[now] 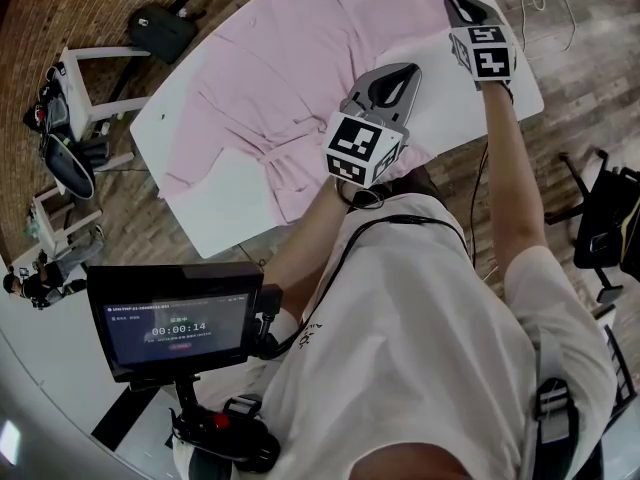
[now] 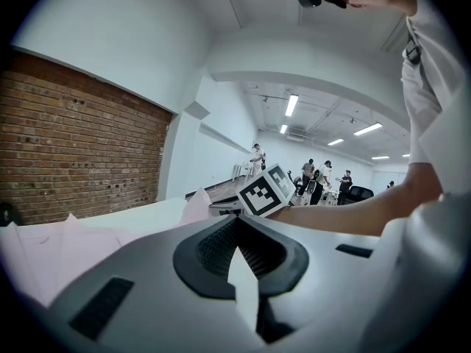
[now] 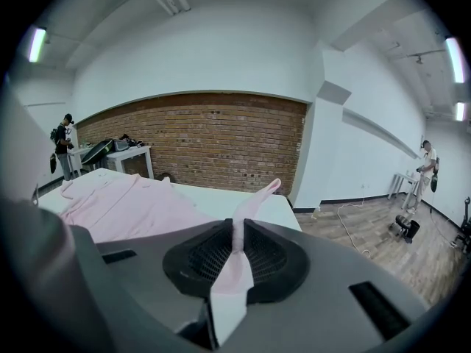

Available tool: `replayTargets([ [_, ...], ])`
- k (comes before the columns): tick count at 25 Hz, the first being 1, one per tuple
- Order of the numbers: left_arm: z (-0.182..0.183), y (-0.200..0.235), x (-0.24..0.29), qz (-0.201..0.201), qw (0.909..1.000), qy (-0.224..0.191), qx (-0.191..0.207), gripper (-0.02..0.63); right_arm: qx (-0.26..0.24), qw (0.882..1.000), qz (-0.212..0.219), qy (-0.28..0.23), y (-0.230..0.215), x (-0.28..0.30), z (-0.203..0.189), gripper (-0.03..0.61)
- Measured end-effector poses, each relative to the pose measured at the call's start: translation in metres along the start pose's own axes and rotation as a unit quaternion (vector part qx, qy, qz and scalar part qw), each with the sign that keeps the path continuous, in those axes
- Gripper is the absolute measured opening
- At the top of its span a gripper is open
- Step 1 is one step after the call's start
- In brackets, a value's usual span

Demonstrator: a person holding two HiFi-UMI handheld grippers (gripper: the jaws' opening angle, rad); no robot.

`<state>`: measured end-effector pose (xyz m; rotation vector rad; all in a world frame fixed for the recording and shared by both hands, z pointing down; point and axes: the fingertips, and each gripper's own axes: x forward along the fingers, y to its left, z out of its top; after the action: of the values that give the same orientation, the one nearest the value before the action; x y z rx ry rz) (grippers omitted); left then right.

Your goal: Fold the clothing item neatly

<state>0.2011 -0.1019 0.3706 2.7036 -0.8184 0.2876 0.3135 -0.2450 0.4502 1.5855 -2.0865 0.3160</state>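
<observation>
Showing 00:00:14, screen [image 1: 178,328] near pink garment [image 1: 270,78]

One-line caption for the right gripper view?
Right gripper shut on pink garment over the white table, brick wall behind.

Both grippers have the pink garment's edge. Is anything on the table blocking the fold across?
Nothing visible does. The left gripper and right gripper are each shut on the pink garment. The rest of it lies spread on the white table, with no other object in the fold's path.
</observation>
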Motion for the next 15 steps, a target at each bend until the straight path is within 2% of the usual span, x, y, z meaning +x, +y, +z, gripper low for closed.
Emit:
replayTargets([
  [15,-0.004,0.008,-0.02,0.009,0.9999,-0.006,-0.005,0.002,-0.013,1.0,0.01,-0.008,0.024,0.001,0.012,0.052],
])
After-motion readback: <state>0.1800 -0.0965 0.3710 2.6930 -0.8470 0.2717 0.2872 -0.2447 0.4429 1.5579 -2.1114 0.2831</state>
